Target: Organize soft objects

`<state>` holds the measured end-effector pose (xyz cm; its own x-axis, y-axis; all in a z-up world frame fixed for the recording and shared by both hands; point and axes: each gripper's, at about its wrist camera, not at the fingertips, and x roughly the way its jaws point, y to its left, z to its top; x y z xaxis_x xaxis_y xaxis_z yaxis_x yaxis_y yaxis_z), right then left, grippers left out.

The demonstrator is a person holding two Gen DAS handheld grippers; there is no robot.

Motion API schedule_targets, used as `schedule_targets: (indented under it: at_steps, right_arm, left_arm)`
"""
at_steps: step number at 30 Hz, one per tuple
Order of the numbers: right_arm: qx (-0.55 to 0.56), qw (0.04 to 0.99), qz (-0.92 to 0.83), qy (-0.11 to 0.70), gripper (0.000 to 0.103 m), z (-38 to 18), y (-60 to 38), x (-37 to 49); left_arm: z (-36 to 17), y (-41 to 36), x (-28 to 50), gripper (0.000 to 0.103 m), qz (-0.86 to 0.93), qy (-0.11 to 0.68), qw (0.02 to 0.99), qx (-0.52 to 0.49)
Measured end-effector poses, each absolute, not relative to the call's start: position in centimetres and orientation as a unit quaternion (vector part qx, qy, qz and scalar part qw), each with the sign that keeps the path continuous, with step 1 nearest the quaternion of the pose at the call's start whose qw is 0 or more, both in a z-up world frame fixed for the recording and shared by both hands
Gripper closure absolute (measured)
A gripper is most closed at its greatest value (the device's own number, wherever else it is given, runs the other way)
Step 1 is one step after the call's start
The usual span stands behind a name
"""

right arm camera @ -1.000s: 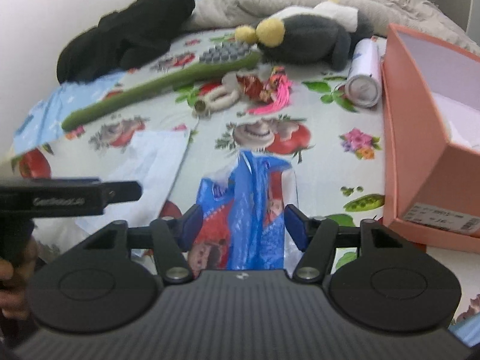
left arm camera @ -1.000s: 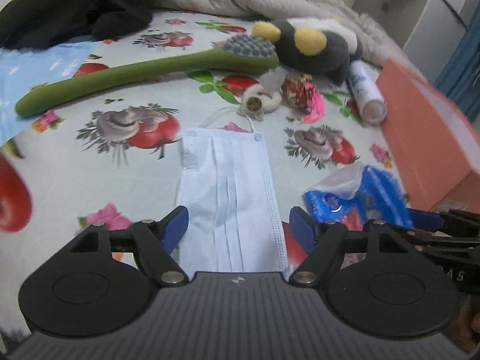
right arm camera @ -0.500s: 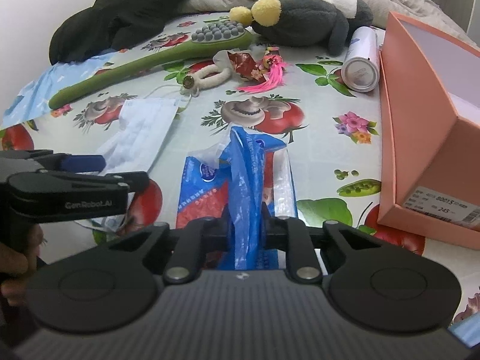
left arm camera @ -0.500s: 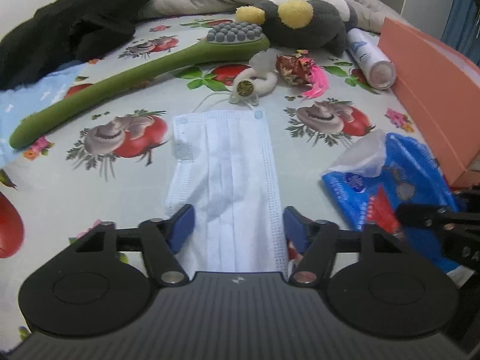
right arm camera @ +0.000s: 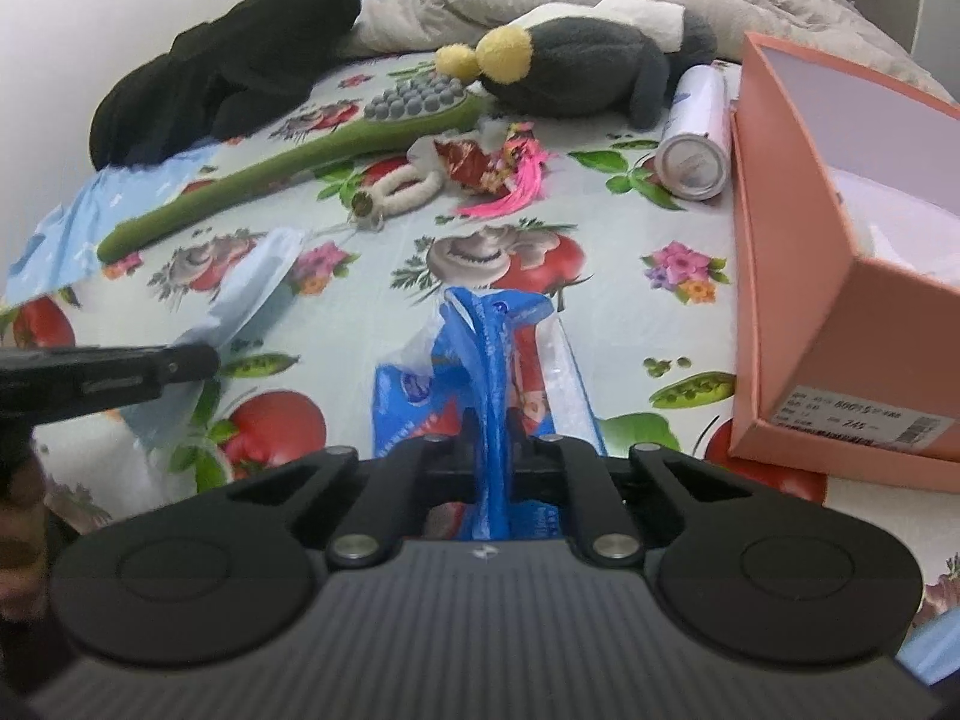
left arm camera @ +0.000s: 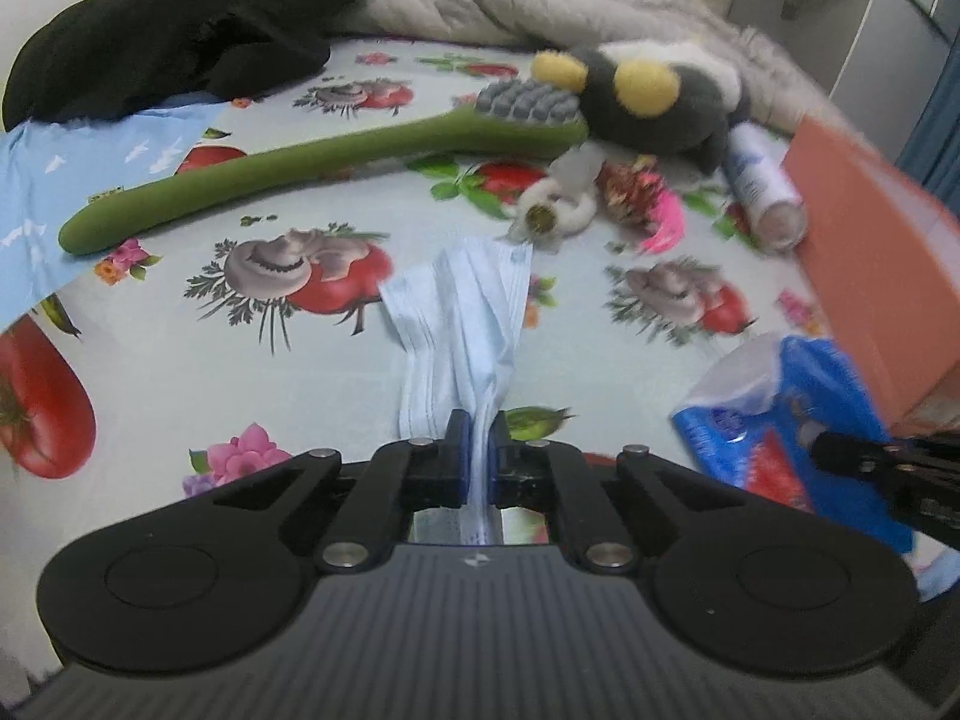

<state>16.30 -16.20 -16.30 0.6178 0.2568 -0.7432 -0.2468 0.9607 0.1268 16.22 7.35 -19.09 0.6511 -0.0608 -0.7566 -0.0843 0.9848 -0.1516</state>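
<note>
Gripping: a pale blue pleated face mask is pinched between the jaws of the left gripper, which have just closed on it; its thin fabric is bunched into folds at the jaws and fans out over the bed.
Right gripper: clenched on a crinkly blue plastic tissue pack, the film gathered into a ridge between the pads.
Bed sheet: smooth cloth printed with tomatoes, mushrooms and flowers.
Brush: long, green and curved, with a grey knobbed head, laid beyond the mask.
Plush toy: furry, dark grey, with yellow round parts.
Can: a white cylinder on its side, just beside an open salmon cardboard box.
Black garment: matte, crumpled at the far left.
</note>
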Motion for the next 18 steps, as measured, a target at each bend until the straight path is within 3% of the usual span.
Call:
schedule_targets:
  at_steps: [10,18]
  right_arm:
    - [0.024,0.913,0.131,0.386,0.095,-12.3,-17.7,16.6]
    - [0.035,0.921,0.137,0.362,0.095,-8.7,-18.8,15.9]
  left_arm:
    - [-12.9,5.9,14.1,0.098,-0.014,0.370,0.921,-0.119]
    - [-10.9,4.0,13.3,0.098,-0.021,0.373,0.920,-0.116]
